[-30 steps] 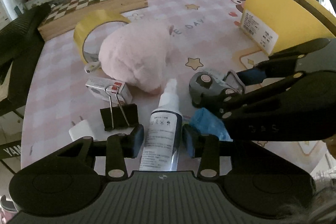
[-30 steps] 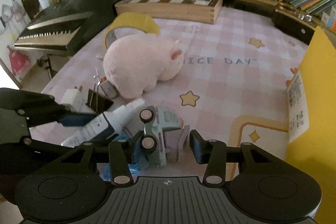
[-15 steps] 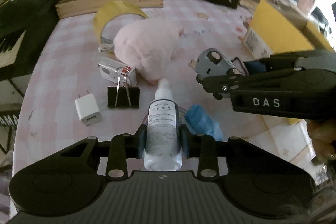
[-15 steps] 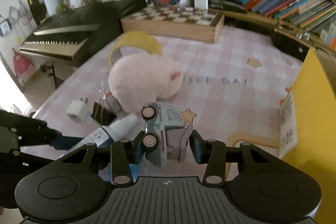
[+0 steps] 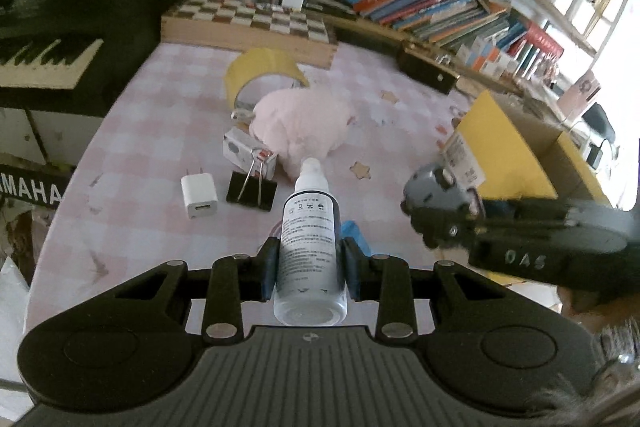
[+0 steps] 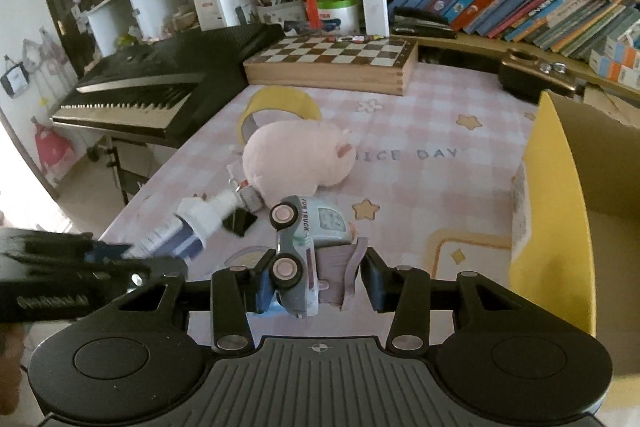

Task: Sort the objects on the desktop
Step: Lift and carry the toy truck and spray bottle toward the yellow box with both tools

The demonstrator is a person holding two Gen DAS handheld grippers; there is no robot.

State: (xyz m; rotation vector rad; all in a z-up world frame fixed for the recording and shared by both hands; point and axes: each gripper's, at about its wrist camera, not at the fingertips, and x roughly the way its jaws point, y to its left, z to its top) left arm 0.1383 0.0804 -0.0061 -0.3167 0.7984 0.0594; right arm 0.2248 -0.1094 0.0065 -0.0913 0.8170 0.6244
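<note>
Bookshelves and a keyboard border the pink checked tabletop, where charger, clip and plush lie. The left hand-held gripper clamps the bottle, long axis pointing forward, nozzle away. The right hand-held gripper clamps the truck; the yellow box stands to its right, nearer this arm.

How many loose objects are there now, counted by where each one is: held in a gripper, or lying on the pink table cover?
Held in a gripper: 2, spray bottle and toy truck.
Lying on the cover: 6, plush pig, tape roll, charger, binder clip, small box, blue item.
Total: 8
</note>
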